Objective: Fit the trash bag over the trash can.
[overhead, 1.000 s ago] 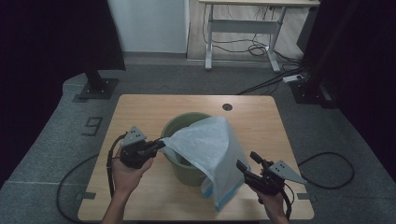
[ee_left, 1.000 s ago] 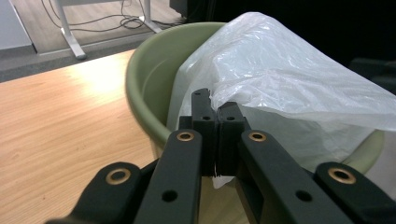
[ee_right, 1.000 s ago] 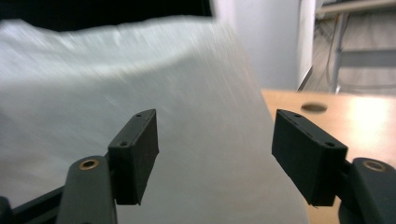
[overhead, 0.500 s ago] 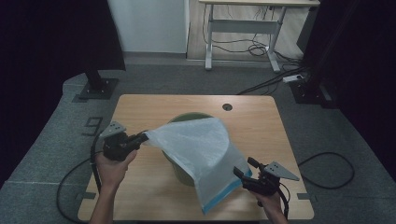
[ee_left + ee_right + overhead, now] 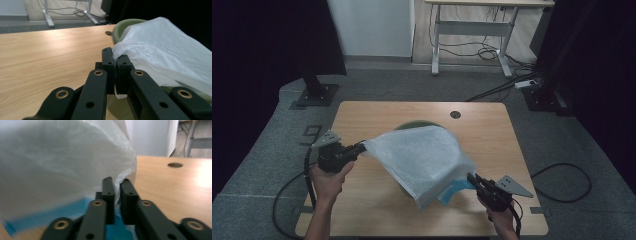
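Right gripper (image 5: 474, 180): near edge of the table (image 5: 377, 220), jaws have just been closing and now pinch the bag's (image 5: 422, 157) blue-banded corner.
Left gripper (image 5: 360, 147): at the table's left, jaws pressed together on the bag's opposite corner.
Bag: white plastic, stretched between both grippers, draped over the bowl (image 5: 414, 124).
Bowl: green, mid-table, mostly covered; its far rim shows.
Hole (image 5: 455, 114): in the tabletop beyond the bowl.
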The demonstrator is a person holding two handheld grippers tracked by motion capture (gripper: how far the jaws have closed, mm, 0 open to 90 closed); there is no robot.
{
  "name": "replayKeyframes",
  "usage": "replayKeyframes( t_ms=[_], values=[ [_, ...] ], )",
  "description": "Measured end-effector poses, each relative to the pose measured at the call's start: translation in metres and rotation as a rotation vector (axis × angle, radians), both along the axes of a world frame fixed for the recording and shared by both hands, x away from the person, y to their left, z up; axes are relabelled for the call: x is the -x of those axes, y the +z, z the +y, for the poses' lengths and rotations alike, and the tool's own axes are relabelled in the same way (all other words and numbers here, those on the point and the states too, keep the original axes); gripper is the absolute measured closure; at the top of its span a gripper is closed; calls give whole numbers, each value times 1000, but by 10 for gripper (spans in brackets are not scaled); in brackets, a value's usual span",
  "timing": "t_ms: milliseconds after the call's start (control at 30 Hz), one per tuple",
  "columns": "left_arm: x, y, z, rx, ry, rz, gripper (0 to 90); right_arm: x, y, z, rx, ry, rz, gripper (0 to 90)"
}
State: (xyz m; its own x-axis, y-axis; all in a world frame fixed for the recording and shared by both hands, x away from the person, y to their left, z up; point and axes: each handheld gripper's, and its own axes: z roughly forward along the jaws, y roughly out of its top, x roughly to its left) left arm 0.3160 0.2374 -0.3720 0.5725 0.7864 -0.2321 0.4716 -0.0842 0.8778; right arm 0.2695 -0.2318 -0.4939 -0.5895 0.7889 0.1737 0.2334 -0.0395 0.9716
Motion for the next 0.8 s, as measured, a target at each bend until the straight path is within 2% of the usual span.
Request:
replayKeyframes(
  t_ms=[167, 333, 533, 633, 733, 800],
  values=[
    [-3, 5, -18, -24, -40, -6, 869, 6, 21, -11, -37, -52, -49, 874],
    [-9, 4, -35, -39, -79, 3, 865, 11, 37, -24, -67, -85, -89, 875],
    [-12, 1, -46, -41, -107, 12, 859, 16, 45, -36, -88, -116, -111, 876],
    [-14, -1, -54, -53, -126, 24, 849, 17, 48, -43, -116, -134, -116, 876],
    [-15, -1, -55, -52, -141, 42, 795, 17, 49, -45, -127, -141, -117, 876],
    [-13, 0, -53, -50, -150, 36, 696, 17, 50, -45, -125, -147, -121, 877]
  ],
)
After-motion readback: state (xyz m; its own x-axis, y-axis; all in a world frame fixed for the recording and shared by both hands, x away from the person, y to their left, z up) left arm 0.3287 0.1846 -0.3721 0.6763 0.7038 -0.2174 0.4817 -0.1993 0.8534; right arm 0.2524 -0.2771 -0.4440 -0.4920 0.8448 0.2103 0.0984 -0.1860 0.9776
